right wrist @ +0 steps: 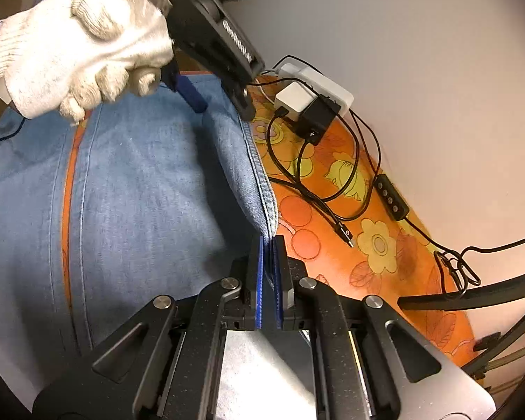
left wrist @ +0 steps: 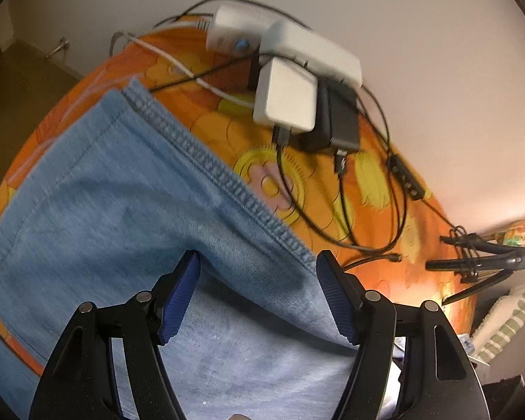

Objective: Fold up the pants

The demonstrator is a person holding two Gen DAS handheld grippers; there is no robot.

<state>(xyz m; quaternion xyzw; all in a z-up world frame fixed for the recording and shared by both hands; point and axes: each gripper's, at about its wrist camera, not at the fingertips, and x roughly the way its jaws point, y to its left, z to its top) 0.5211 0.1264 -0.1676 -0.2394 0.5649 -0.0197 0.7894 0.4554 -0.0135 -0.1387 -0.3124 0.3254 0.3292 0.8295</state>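
Light blue denim pants [left wrist: 122, 203] lie spread on an orange floral cloth [left wrist: 318, 189], hem edge running diagonally. My left gripper [left wrist: 257, 276] is open just over the hem; denim lies between its blue pads [left wrist: 178, 301]. In the right wrist view the pants [right wrist: 140, 192] fill the left side. My right gripper [right wrist: 269, 245] is shut on the stitched hem [right wrist: 262, 182], which is lifted into a ridge. The left gripper [right wrist: 224, 105] shows further along the same hem, held by a gloved hand [right wrist: 77, 45].
White and black power adapters [left wrist: 290, 94] with a white power strip [left wrist: 311, 52] sit on the cloth by the wall. Black cables [right wrist: 318, 189] and an inline switch [right wrist: 390, 197] lie beside the hem. A black stand [left wrist: 479, 262] is at the right.
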